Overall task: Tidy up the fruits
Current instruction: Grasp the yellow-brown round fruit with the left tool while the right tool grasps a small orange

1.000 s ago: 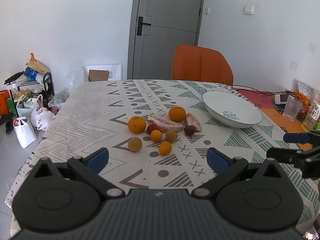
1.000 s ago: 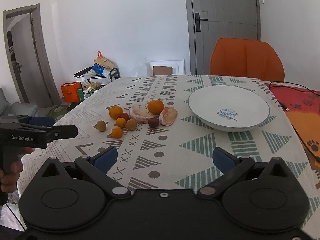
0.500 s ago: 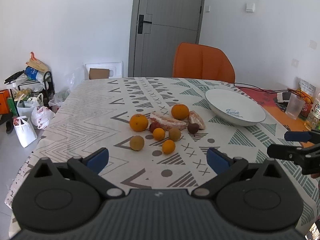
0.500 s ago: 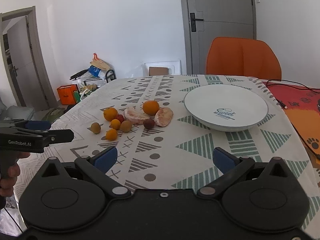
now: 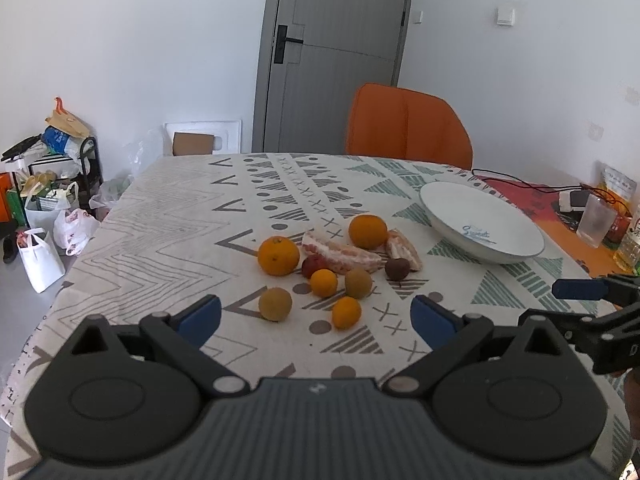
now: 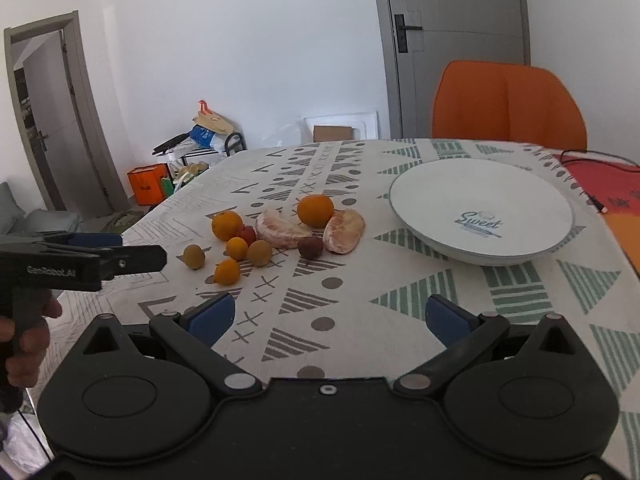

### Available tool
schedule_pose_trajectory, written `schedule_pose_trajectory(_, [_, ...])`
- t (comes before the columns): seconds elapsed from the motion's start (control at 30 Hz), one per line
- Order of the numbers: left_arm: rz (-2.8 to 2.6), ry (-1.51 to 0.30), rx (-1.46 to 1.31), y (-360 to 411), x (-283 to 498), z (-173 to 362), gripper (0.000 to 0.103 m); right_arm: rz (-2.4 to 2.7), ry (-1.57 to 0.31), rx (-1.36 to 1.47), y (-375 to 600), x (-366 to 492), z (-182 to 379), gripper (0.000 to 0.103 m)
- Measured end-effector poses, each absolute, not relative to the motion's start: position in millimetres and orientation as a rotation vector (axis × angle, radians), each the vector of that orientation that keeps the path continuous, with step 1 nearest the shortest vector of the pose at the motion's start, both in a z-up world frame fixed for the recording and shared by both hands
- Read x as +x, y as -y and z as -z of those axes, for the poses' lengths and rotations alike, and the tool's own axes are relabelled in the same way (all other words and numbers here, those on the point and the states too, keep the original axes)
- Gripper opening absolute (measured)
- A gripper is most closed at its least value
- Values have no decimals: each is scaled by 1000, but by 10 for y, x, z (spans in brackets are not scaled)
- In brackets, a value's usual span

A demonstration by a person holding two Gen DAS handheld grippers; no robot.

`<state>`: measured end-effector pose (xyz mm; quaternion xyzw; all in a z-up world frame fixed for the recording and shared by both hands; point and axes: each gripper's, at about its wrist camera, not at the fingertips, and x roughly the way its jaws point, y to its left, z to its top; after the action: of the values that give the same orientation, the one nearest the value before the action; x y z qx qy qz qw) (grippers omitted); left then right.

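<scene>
Blue-padded and spread empty, the left gripper (image 5: 315, 316) and right gripper (image 6: 327, 316) have edged closer to the fruit pile (image 5: 336, 264) mid-frame.

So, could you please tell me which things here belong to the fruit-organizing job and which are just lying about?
Belongs to the job:
- large oranges
- peeled pomelo pieces
- small round fruits
- white bowl
- left gripper, right gripper, both open

Just lying about:
- orange chair
- plastic cup
- cable
- bags on the floor
</scene>
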<state>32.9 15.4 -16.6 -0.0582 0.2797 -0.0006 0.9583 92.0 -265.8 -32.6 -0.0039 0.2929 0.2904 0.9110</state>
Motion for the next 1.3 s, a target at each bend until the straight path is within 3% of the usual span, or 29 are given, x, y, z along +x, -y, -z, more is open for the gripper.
schedule_pose_trajectory(0.3, [-34, -594, -135, -266, 530, 339, 81, -629, -640, 28, 2524, 1124, 439, 90])
schedule_pose_trajectory(0.7, [-37, -629, -169, -406, 783, 509, 55, -710, -673, 35, 2205, 1340, 539, 68])
schedule_pose_trajectory(0.83, [-35, -655, -178, -431, 862, 594, 41, -732, -689, 35, 2083, 1386, 571, 64])
schedule_pose_trajectory(0.93, [-44, -648, -172, -454, 863, 599, 23, -751, -693, 34, 1987, 1395, 580, 64])
schedule_pose_trajectory(1.3, [-61, -647, -237, -700, 705, 565, 23, -770, -716, 7, 1563, 1398, 638, 55])
